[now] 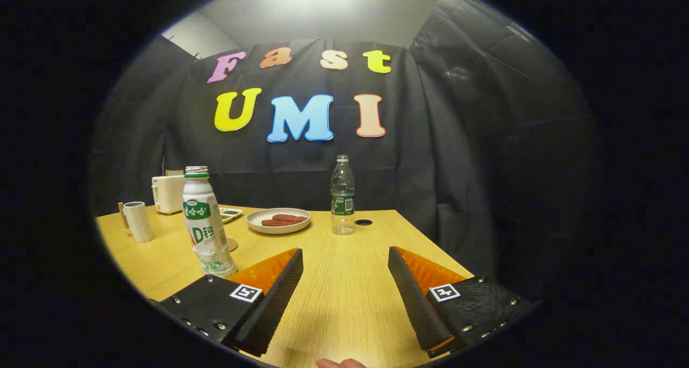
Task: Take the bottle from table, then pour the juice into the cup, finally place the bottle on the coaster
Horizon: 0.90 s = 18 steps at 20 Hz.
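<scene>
A white bottle (pixel 205 223) with a green label and no cap stands upright on the wooden table (pixel 344 282), just ahead of and to the left of the left finger. A round coaster (pixel 232 244) peeks out right behind the bottle. A white cup (pixel 138 221) stands further left and beyond. My gripper (pixel 344 260) is open above the table with nothing between its fingers; the bottle is outside the gap.
A clear plastic water bottle (pixel 343 196) stands straight ahead beyond the fingers. A white plate (pixel 278 220) with dark red food lies left of it. A small dish (pixel 230 214) and a white toaster-like box (pixel 168 193) sit at the back left. A fingertip (pixel 339 363) shows below.
</scene>
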Each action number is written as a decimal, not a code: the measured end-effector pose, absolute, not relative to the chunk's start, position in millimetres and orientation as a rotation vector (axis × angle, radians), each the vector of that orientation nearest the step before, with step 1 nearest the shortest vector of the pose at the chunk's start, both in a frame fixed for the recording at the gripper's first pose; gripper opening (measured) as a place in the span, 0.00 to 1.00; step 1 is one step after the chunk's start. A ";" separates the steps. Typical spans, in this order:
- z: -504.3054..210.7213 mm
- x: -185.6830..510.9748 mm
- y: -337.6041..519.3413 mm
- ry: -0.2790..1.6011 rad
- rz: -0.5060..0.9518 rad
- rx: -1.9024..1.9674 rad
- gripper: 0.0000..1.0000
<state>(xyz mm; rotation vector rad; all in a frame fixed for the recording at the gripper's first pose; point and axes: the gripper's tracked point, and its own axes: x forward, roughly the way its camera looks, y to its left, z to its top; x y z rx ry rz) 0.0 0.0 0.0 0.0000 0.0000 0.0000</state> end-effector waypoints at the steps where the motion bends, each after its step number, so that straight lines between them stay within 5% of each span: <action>1: -1.3 10.2 -0.3 0.015 -0.001 0.002 0.97; 8: 59.9 29.5 13.3 -0.056 -0.027 -0.050 0.97; 18: 105.9 -29.1 87.8 -0.022 0.028 -0.011 0.98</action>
